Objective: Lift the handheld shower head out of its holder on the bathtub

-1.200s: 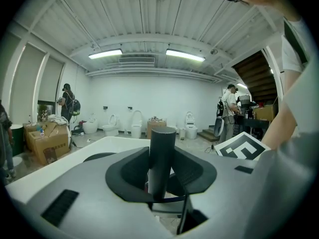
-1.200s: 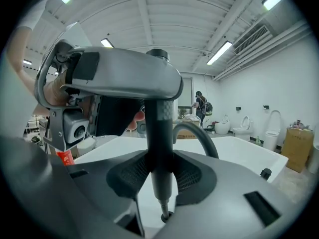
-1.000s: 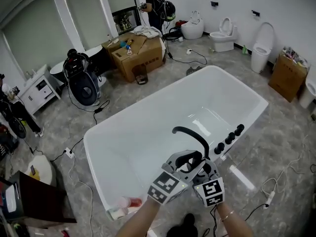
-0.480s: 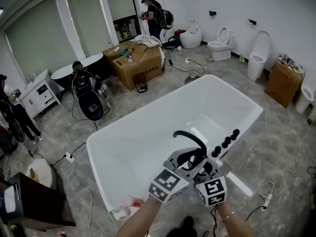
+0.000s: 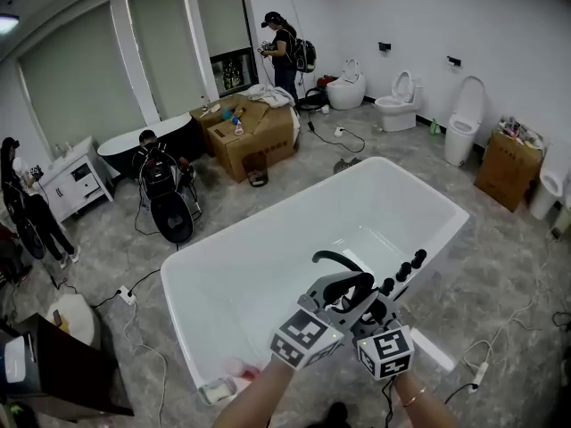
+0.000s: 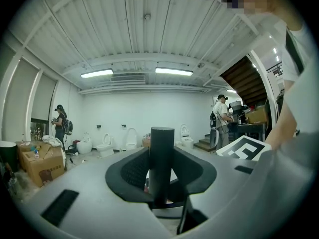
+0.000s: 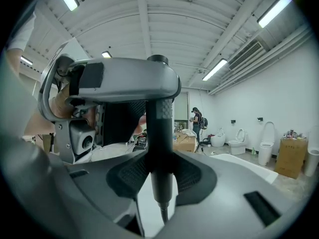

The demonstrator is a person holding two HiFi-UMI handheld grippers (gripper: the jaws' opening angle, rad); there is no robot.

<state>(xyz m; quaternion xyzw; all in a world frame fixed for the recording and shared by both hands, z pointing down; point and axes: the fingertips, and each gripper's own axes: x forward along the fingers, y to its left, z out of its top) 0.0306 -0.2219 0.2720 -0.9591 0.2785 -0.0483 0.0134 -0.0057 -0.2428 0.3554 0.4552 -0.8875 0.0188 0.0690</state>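
Observation:
The handheld shower head (image 7: 160,133) is a slim black wand standing upright, with its thin hose (image 7: 163,215) hanging from its lower end. Both grippers clamp it. My right gripper (image 7: 160,176) is shut on the lower part of the wand. My left gripper (image 6: 162,171) is shut on the shower head (image 6: 162,153) higher up. In the head view the left gripper (image 5: 343,294) and right gripper (image 5: 379,310) sit close together over the near rim of the white bathtub (image 5: 178,283), beside the black curved spout (image 5: 332,259) and black knobs (image 5: 406,268). The wand is mostly hidden there.
A pink bottle (image 5: 234,369) lies at the tub's near left corner. Cables and a power strip (image 5: 125,295) trail over the grey floor. Cardboard boxes (image 5: 254,123), toilets (image 5: 401,96), a dark tub (image 5: 134,145) and people stand farther off.
Both grippers have risen together with the shower head clamped in them, away from the tub's rim. The head view has tipped up, showing more of the room.

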